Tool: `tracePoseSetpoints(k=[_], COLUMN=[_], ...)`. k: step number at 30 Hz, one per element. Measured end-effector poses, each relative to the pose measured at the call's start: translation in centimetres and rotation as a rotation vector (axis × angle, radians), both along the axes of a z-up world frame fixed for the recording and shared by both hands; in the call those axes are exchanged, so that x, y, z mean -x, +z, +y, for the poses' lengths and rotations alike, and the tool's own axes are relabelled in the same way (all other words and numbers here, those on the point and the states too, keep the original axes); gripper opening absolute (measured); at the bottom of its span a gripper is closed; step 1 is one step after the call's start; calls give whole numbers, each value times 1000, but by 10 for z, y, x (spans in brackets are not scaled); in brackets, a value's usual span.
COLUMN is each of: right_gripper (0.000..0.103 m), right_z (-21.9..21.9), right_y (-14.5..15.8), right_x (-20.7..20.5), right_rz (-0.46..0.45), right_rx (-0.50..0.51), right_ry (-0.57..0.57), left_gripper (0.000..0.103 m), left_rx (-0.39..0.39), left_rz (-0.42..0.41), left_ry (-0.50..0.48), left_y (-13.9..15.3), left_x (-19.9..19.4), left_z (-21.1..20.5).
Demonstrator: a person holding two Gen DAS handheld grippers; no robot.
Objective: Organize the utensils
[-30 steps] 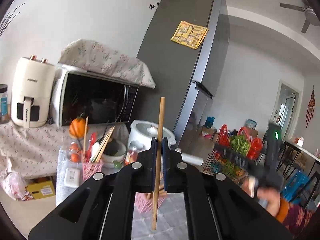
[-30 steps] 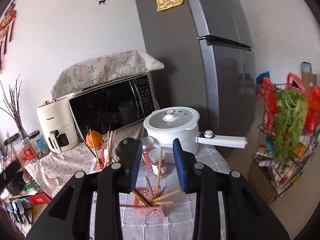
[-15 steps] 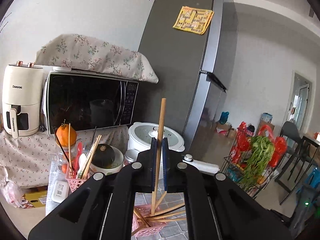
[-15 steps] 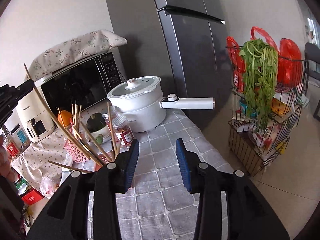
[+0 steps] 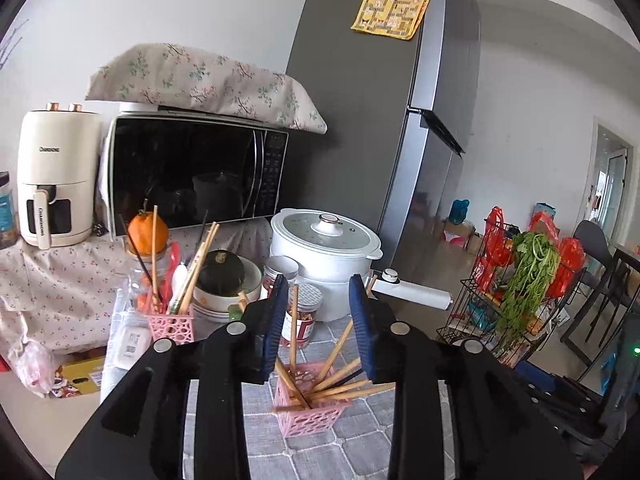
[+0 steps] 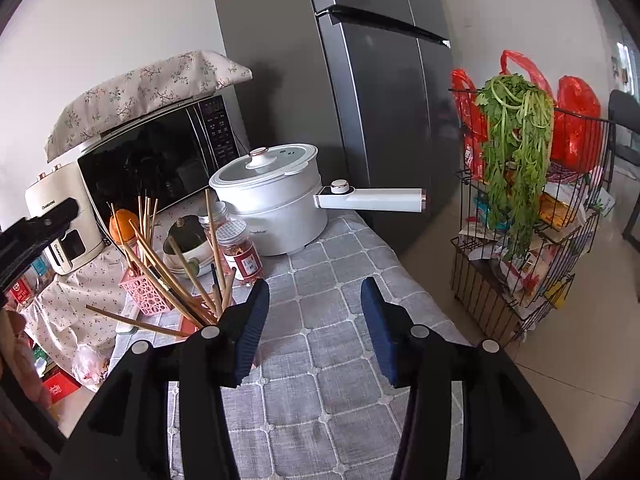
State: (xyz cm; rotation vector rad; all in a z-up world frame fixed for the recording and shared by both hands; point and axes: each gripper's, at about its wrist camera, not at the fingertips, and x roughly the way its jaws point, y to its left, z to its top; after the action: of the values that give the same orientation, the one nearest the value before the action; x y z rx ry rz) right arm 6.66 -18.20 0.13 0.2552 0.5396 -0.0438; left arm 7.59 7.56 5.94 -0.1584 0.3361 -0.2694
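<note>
A pink lattice holder (image 5: 310, 408) with several wooden chopsticks (image 5: 340, 380) stands on the grey checked cloth, just below my left gripper (image 5: 318, 300), which is open and empty above it. A second pink holder (image 5: 172, 326) with chopsticks and spoons stands farther back left. In the right wrist view the chopsticks (image 6: 176, 280) fan out of the near holder at the left; the far pink holder (image 6: 146, 292) stands behind them. My right gripper (image 6: 316, 312) is open and empty over the bare cloth, to the right of the holders.
A white pot (image 5: 324, 256) with a long handle (image 6: 372, 200), two spice jars (image 6: 242, 250), a bowl with a dark squash (image 5: 222, 270) and an orange (image 5: 148, 232) crowd the back. Microwave (image 5: 192, 172), air fryer (image 5: 56, 184), fridge (image 6: 360, 80) behind. A wire rack with greens (image 6: 516, 140) stands right.
My left gripper opened and let go of the chopstick, which now stands in the near pink holder. My right gripper drew back to the right, away from the holders, still open.
</note>
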Motion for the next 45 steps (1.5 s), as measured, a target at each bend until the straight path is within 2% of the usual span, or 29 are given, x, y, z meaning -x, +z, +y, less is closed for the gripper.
tracePoseSetpoints(k=[5,9,11,13,18,21,24,27,30,36,45], right_gripper=[58,74,77,83,96,96,96,96,96,96,96], right_z=[8,10,11,12,15,15,15,16,14,9,8], right_y=[2,-1,-2,-2,-1,-2,1,4,8,15,21], right_x=[14,28,33,37,54,58,60,67,71,80,83], right_rz=[-6,-7,-5,-4,-21,-1,-2,-18,-11,-21,-25], right_rx=[19,11,6,18,57,55,77,100,121,138,133], right_ry=[-6,-22,-35,-43,-111,-151,-181,-215,-232,-261,-251], left_gripper=[58,74,90,95,96,96,96,96,96,96,96], left_rx=[-15,-43,-59,-65,-99,-140,-140,-188,-196,-219,-197], left_rz=[18,53,64,62,52,-7,-81,-12,-11,21,39], left_ry=[18,34,53,70,124,164,177,162,222,267,268], left_y=[-6,-22,-29,-35,-40,-34,-29,-26,-26,-27,-28], left_x=[26,42,50,58,72,84,99,94,96,96,95], left_z=[0,-10,-14,-16,-24,-33,-42,-53,-55,-58,-56])
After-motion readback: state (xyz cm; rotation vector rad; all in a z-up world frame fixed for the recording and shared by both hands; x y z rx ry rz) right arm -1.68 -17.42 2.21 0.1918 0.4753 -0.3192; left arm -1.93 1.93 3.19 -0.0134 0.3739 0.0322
